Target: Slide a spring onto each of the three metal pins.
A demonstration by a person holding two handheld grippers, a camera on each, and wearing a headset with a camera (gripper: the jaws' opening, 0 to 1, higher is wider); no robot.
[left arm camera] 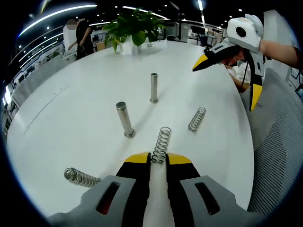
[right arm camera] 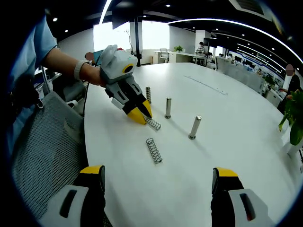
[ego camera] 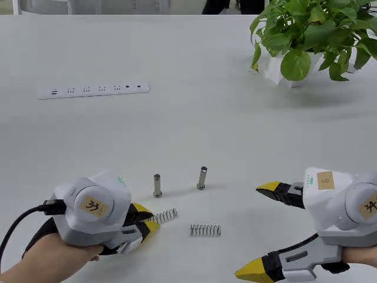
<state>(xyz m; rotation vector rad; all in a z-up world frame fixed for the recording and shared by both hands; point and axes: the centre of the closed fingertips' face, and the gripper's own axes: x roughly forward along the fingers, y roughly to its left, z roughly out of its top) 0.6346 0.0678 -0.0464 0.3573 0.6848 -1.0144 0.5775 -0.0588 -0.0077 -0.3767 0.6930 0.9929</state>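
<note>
So, starting far left: just behind and to the left of the left claw (ego camera: 147,222) is a sprung pin (left arm camera: 81,177), coil already on it, so by my count one of three looks done. The left claw is clenched on one end of the held spring (ego camera: 165,216), and the rest pokes out past the tips.

Right ahead of those tips the nearer bare pin (ego camera: 157,184) stands upright on the tabletop (ego camera: 194,118). The second bare pin (ego camera: 202,177) is a bit further out and to the right.

Step in hand, I'd say, is threading the held spring onto that nearer pin. My tips:
- It's held roughly flat now, so tilt the claw until the free end faces down.
- Line the open coil dead over the pin head and lower it straight.
- Don't squeeze harder; a crushed coil won't pass over the head.
- Watch for sideways nudges, which could topple the pin.

Between the left claw and the right claw (ego camera: 248,231) a loose spring (ego camera: 205,230) lies flat, presumably for the last pin. The right claw is released, jaws spread wide and gripping nothing, so it's handy for steadying the pin's base if needed.

Only container around is a white pot (ego camera: 275,69), far out beyond the right claw, with a leafy plant (ego camera: 312,29) in it.
</note>
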